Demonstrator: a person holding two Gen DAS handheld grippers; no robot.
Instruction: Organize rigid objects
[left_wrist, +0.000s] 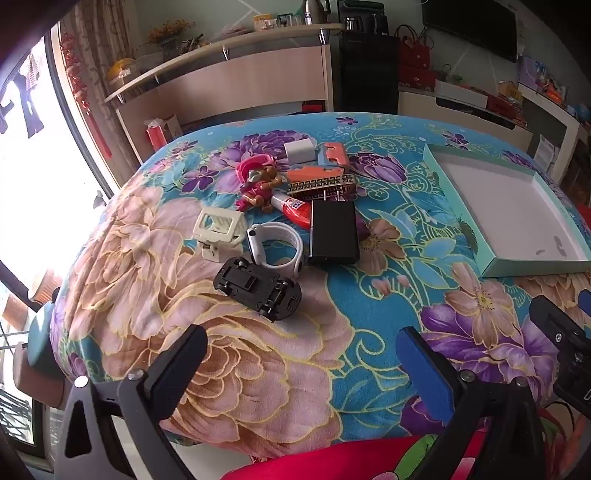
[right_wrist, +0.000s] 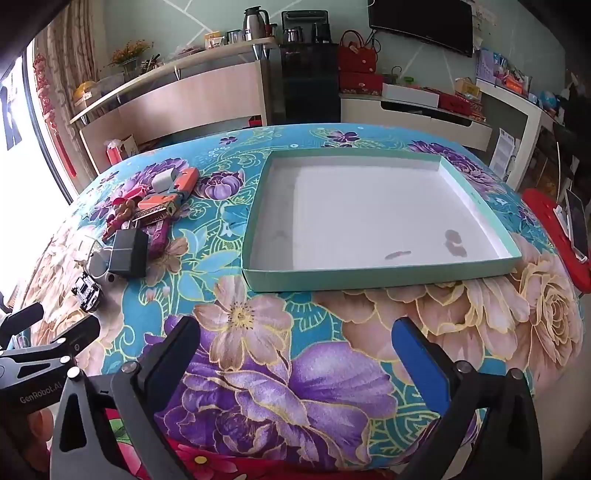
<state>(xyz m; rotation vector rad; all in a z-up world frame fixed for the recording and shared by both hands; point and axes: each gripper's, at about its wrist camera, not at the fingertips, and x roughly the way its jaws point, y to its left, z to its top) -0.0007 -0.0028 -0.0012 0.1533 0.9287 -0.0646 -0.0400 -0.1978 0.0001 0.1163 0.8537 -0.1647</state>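
Overhead, a bright window (left_wrist: 22, 206) lights the left side; a curved shelf (left_wrist: 221, 48) runs along the back wall toward a wall-mounted television (right_wrist: 421, 22). Below, a floral cloth (left_wrist: 258, 350) covers the table. The cluttered objects (left_wrist: 295, 206) lie left of the shallow box (right_wrist: 369, 273), apart from it. Left gripper (left_wrist: 303, 350) and right gripper (right_wrist: 295, 343) both stand spread wide, holding nothing.
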